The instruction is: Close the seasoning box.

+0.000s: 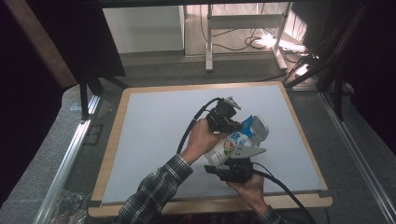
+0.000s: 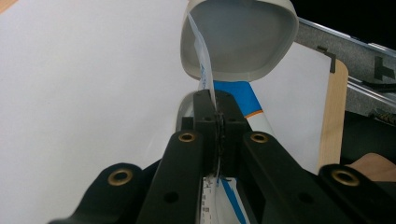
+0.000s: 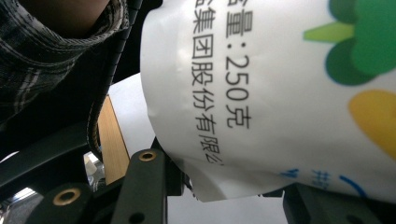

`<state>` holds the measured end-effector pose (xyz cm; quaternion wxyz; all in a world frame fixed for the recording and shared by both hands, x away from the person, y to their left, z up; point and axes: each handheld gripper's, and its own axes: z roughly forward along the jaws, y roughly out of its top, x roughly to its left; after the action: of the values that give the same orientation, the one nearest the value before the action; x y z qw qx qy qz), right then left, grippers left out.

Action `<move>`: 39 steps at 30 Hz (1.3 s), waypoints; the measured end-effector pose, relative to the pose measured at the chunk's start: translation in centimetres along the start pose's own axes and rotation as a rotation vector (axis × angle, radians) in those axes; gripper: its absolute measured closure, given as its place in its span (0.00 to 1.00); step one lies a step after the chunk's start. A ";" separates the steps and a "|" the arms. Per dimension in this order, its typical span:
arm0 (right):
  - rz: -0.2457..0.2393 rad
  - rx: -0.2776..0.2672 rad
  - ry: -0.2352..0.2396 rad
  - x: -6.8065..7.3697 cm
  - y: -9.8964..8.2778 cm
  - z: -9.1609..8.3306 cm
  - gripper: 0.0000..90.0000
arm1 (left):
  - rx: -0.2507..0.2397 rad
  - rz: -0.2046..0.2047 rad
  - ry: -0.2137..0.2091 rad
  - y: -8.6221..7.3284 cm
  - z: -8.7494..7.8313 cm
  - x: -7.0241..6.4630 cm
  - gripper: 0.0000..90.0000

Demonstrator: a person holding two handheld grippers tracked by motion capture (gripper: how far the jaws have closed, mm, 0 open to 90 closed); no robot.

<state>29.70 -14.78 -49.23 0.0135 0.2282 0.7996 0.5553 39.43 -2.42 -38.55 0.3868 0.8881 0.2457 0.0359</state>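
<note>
White plastic pouch (image 1: 229,145) with blue top and fruit print, held above the grey mat (image 1: 154,135) near the table's right half, clear of the surface — it hangs tilted between the two grippers. A white bowl (image 1: 260,128) sits on the mat just beyond the pouch's upper end.

Left gripper (image 1: 232,125) comes in from the left side of the high view, hand behind it, cable looping back toward the table's middle. Its jaws are pressed together on a thin flap at the pouch's top edge. In the left gripper view the flap (image 2: 205,70) rises as a narrow white-and-blue strip straight out of the closed jaw tips, with the bowl's (image 2: 243,39) hollow just past them and the blue band of the pouch below it.

Right gripper (image 1: 232,164) sits at the pouch's lower end, nearer the person, grey plate on top, hand under it. In the right gripper view the pouch (image 3: 280,93) lies across and over both jaws, printed black characters and green and yellow shapes facing the camera; its crimped bottom edge dips between the jaws. The jaws stand part way apart and clamp the pouch's body from either side.

A plaid sleeve (image 1: 156,191) reaches in from the bottom edge — the same sleeve (image 3: 51,51) shows top left in the right gripper view.
</note>
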 end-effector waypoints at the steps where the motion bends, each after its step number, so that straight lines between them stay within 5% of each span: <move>1: 0.000 0.000 0.000 0.0 0.0 0.0 0.70 | 0.001 0.000 0.000 0.0 0.0 0.0 0.99; 39: 0.002 -0.007 0.005 0.3 0.2 -0.1 0.70 | 0.022 0.005 0.000 0.4 0.0 -0.1 0.98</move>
<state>29.50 -14.73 -48.91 0.0118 0.2278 0.7974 0.5587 39.51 -2.72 -38.21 0.3769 0.8929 0.2439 0.0343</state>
